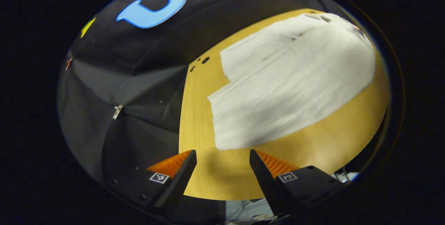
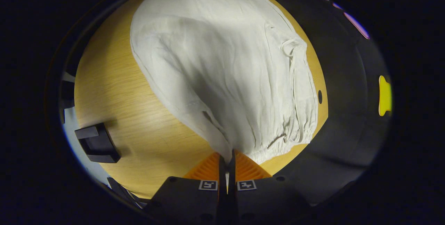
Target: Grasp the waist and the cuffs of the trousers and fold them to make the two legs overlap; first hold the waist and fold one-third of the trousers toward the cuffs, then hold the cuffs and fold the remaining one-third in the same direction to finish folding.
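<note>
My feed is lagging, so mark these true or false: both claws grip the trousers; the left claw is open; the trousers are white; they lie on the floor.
1. Both claws grip the trousers. False: the right claw alone pinches the cloth.
2. The left claw is open. True, above the bare table.
3. The trousers are white. True.
4. They lie on the floor. False: they lie on the wooden table.

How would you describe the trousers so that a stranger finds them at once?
Look at the wooden table in front of the black cloth wall. The trousers are the wide, pale, wrinkled cloth spread on it; one edge is pinched in the shut right gripper. No other cloth lies on the table.
</note>
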Demonstrator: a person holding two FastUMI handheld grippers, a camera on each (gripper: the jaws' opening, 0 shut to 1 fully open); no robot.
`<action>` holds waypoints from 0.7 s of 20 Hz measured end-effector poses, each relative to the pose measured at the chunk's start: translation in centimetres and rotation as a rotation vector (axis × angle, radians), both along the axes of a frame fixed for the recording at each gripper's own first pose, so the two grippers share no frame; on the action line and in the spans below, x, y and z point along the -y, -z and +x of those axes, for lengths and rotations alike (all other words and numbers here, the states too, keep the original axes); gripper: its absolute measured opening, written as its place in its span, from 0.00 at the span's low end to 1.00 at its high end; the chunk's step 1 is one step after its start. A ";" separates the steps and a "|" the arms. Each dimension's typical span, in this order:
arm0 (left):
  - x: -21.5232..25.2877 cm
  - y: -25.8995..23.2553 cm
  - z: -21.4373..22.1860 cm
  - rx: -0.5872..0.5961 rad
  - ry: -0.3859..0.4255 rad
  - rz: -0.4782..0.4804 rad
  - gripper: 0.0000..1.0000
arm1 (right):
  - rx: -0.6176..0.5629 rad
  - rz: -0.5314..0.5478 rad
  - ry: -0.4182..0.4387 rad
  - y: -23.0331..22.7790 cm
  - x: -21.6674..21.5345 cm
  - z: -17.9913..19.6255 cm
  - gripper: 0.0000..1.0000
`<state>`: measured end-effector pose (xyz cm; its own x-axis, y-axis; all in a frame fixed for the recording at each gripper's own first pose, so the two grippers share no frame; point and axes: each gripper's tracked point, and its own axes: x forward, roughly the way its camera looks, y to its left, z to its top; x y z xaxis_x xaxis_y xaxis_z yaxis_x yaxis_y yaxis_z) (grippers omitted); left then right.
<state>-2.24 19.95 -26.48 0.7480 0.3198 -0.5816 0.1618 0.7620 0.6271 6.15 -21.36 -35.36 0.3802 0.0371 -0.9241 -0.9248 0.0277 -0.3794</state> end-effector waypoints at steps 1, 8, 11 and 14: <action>-0.4 0.8 0.2 -0.051 0.051 0.055 0.97 | 0.002 -0.004 -0.004 0.0 0.0 0.0 0.05; -1.5 2.9 5.3 -0.242 0.383 0.454 0.89 | -0.004 -0.016 0.001 0.0 0.0 0.0 0.05; -0.2 3.1 6.0 -0.291 0.472 0.467 0.80 | 0.000 -0.020 -0.002 0.0 0.0 0.0 0.05; 0.1 3.4 7.3 -0.356 0.532 0.460 0.63 | 0.001 -0.021 -0.003 -0.1 0.0 0.0 0.05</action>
<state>5.02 19.89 -29.86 0.6618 0.2378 -0.7109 0.6823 0.2019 0.7027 6.12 -21.34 -35.30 0.3810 0.0184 -0.9244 -0.9245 0.0173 -0.3807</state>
